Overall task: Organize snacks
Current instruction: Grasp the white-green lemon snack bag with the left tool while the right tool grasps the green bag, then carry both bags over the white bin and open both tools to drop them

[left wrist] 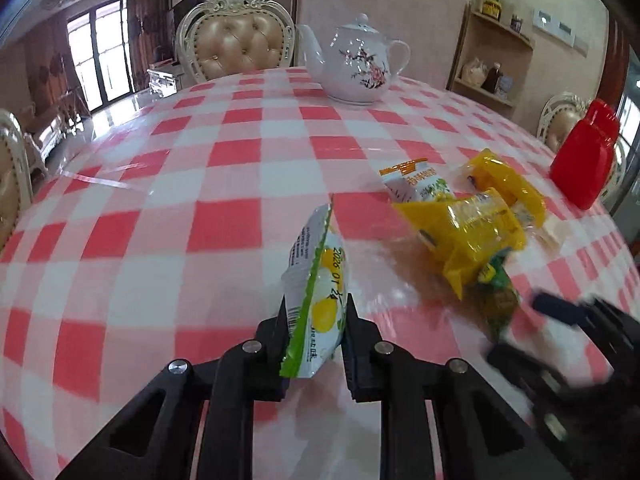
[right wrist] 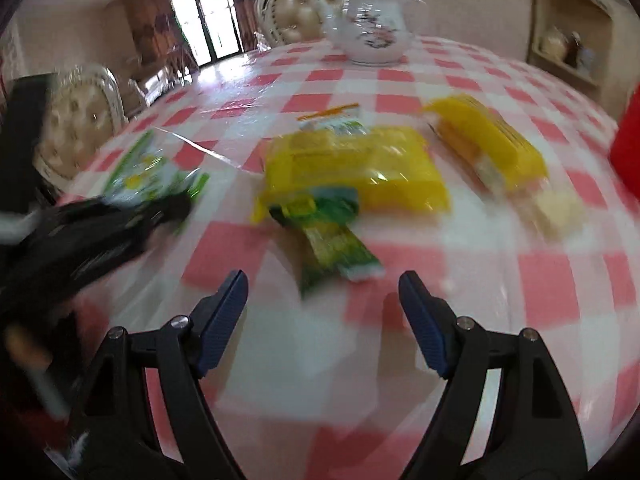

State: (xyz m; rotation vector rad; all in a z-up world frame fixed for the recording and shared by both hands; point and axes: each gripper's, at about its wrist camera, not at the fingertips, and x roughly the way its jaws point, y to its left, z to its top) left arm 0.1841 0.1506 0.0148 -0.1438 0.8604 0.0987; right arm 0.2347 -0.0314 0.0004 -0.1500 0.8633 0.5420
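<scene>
So I've got my left tool (left wrist: pixel 316 320) clamped on a white-and-green lemon snack packet (left wrist: pixel 316 292), held upright off the counter (left wrist: pixel 160 208). My right tool (right wrist: pixel 324 308) is spread wide with nothing in it, and the green snack bar (right wrist: pixel 336 248) lies just ahead of its tips, poking out from under the big yellow packet (right wrist: pixel 352 168). A second yellow packet (right wrist: pixel 492 148) sits further off to the right. I'd say I'm mid-gathering. Next up, probably: ease the right tool onto that green bar and close on it without dragging the pile.
</scene>
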